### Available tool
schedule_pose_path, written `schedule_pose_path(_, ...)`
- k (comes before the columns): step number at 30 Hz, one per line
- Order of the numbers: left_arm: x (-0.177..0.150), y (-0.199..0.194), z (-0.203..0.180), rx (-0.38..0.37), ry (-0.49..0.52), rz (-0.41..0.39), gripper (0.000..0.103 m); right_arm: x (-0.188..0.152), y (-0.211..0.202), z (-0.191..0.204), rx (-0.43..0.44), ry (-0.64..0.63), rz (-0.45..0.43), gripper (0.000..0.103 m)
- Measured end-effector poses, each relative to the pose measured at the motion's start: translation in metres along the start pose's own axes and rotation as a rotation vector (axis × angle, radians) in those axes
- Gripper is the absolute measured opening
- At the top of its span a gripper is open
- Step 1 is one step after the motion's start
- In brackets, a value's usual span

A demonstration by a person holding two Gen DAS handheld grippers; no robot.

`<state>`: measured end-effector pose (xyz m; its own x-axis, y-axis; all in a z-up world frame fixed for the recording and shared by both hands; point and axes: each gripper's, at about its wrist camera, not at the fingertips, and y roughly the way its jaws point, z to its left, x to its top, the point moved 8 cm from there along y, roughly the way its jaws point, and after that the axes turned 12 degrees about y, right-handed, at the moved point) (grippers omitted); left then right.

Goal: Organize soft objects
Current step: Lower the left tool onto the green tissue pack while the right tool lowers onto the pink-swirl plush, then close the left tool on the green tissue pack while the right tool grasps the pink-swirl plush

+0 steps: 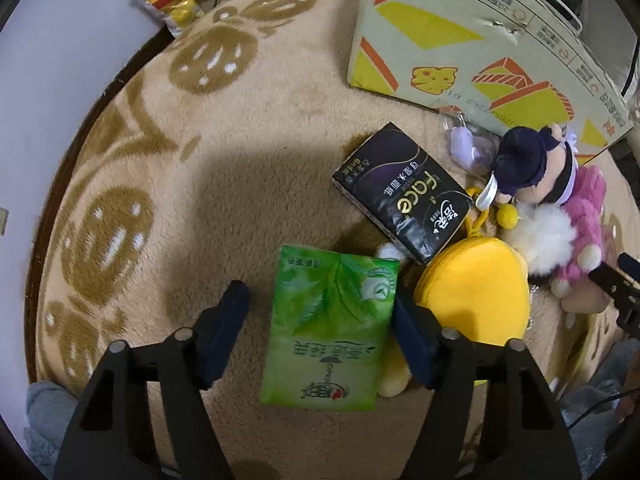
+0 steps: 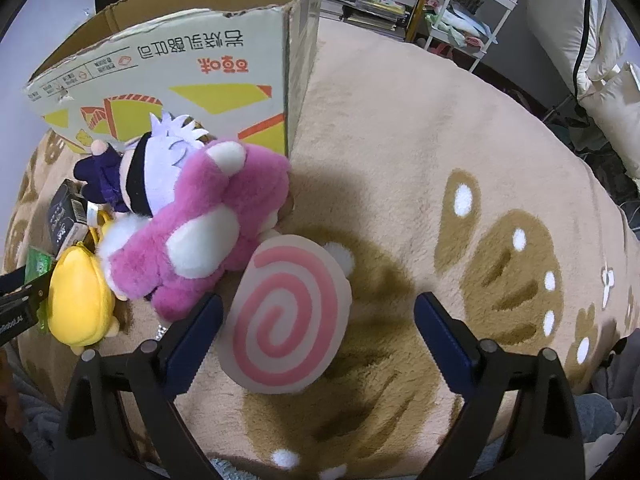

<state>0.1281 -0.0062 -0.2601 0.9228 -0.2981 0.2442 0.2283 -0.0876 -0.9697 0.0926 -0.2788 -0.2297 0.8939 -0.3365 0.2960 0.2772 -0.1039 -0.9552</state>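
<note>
A green tissue pack (image 1: 332,328) lies on the beige blanket between the fingers of my left gripper (image 1: 320,294). The right finger is at the pack's edge and a gap shows beside the left finger, so it stands open. Behind it lie a black tissue pack (image 1: 400,196), a yellow plush pouch (image 1: 472,292), a dark-hatted doll (image 1: 528,172) and a pink plush bear (image 1: 580,232). My right gripper (image 2: 318,300) is open over a round pink-swirl plush (image 2: 288,320), which sits near its left finger. The pink bear (image 2: 200,232) lies just beyond.
An open cardboard box (image 2: 180,60) stands on the blanket (image 2: 400,160) behind the toys. A small lilac item in clear wrap (image 1: 468,144) lies by the box. A snack bag (image 1: 168,4) sits at the far left edge. A white cart (image 2: 472,12) and pillows (image 2: 600,60) stand beyond.
</note>
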Motion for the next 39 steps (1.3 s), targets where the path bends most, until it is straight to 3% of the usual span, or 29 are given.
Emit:
schedule_pose_path(3,0.001,-0.001,-0.003,-0.014,0.01,-0.007,0.059,-0.001,0.0,0.001,0.001,-0.002,0.003,0.1)
schedule_pose_path(5,0.001,-0.002,-0.004,-0.019,0.016,-0.01,0.056,-0.001,0.001,0.001,0.002,-0.002,0.004,0.092)
schedule_pose_path(13,0.002,-0.002,-0.005,-0.029,0.006,-0.018,0.055,-0.005,0.002,0.009,0.07,0.002,0.035,0.078)
schedule_pose_path(16,0.001,-0.002,-0.003,-0.02,0.017,-0.017,0.055,-0.008,0.002,0.012,0.081,-0.003,0.043,0.062)
schedule_pose_path(22,0.002,-0.008,-0.001,-0.026,-0.005,-0.036,0.054,-0.009,-0.002,0.012,0.096,0.003,0.039,0.057)
schedule_pose_path(28,0.004,-0.027,0.0,0.002,-0.002,-0.1,0.054,-0.005,-0.008,0.01,0.112,0.003,0.028,0.049)
schedule_pose_path(32,0.006,-0.05,-0.004,0.028,0.024,-0.186,0.054,-0.006,-0.014,0.01,0.116,0.005,0.013,0.046)
schedule_pose_path(39,0.011,-0.084,-0.012,0.049,0.06,-0.315,0.054,-0.001,-0.045,0.01,0.155,0.017,-0.103,0.037)
